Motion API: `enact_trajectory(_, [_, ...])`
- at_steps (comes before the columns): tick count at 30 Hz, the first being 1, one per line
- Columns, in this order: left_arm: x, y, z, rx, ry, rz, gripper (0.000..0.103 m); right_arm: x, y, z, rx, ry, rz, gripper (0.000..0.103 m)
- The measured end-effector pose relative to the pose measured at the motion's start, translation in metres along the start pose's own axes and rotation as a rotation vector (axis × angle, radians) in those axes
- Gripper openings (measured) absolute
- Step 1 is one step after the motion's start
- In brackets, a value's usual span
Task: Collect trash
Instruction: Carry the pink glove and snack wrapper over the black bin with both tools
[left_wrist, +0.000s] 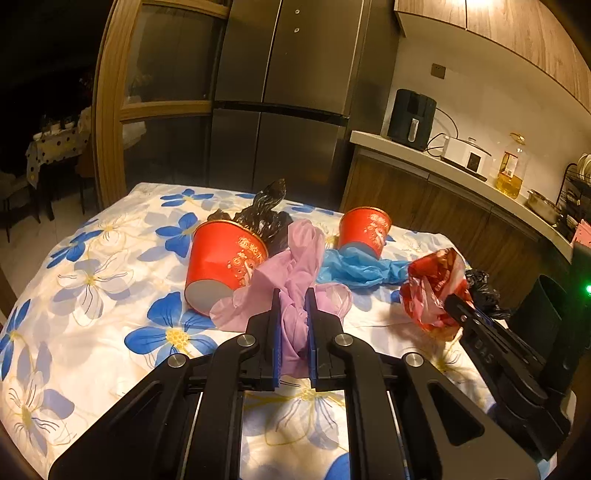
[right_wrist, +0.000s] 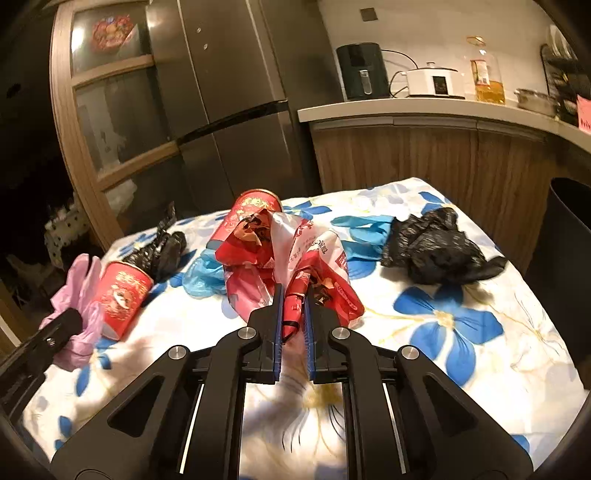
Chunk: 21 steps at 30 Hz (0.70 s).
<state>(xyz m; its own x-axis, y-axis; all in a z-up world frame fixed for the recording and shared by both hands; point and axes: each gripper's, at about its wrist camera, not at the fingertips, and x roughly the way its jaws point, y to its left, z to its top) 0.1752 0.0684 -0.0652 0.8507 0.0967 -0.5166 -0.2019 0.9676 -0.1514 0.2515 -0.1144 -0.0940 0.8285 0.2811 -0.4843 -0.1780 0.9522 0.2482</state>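
Left gripper clamped on pink glove, right gripper pinching red wrapper; both likely bound for bin.

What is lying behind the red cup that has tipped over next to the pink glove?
Behind the tipped red cup lies a crumpled black bag, poking up past its rim. The cup hides the bag's lower part, and the pink glove covers its right side.
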Motion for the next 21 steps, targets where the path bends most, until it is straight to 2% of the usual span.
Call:
enact_trajectory(10, [-0.025,-0.032,-0.002,0.043,-0.039,-0.061,0.011,-0.067,-0.02,-0.003,0.01,-0.067,0.019,0.01])
enact_trajectory(21, [-0.046,-0.088,-0.003,0.114,-0.078,-0.169,0.011,-0.124,-0.059,0.003,0.038,-0.165,-0.045,0.01])
